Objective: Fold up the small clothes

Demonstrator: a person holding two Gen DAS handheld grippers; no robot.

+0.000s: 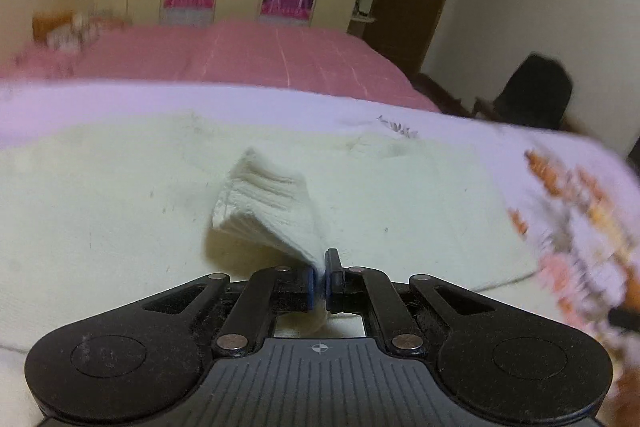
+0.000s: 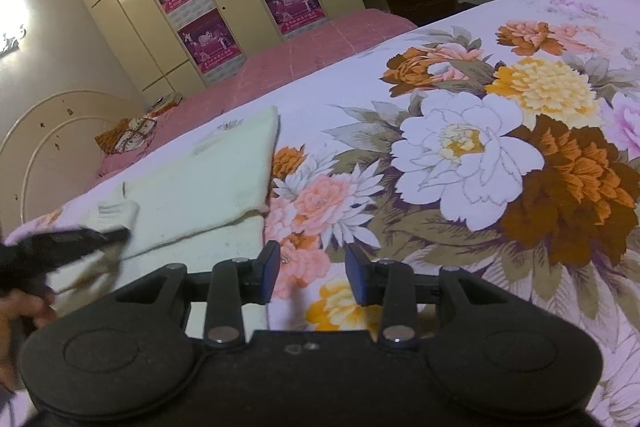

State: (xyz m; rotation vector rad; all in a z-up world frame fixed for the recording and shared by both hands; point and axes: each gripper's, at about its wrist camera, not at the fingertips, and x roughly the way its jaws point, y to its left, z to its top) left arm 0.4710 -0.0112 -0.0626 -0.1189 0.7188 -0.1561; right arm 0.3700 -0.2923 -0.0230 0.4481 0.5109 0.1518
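A cream knitted garment (image 1: 160, 195) lies flat on the floral bedsheet (image 2: 460, 147); it also shows in the right wrist view (image 2: 200, 187). My left gripper (image 1: 325, 271) is shut on a ribbed cuff (image 1: 268, 203) of the garment, lifted a little above the flat part. In the right wrist view the left gripper (image 2: 120, 235) shows at the far left over the garment, holding the cuff (image 2: 116, 211). My right gripper (image 2: 312, 267) is open and empty, above the floral sheet just right of the garment's edge.
A pink bedspread (image 1: 248, 55) covers the far side of the bed. A wardrobe with purple posters (image 2: 224, 7) stands behind. A dark chair (image 1: 536, 91) is at the right. A cushion (image 2: 128, 137) lies near the headboard (image 2: 48, 139).
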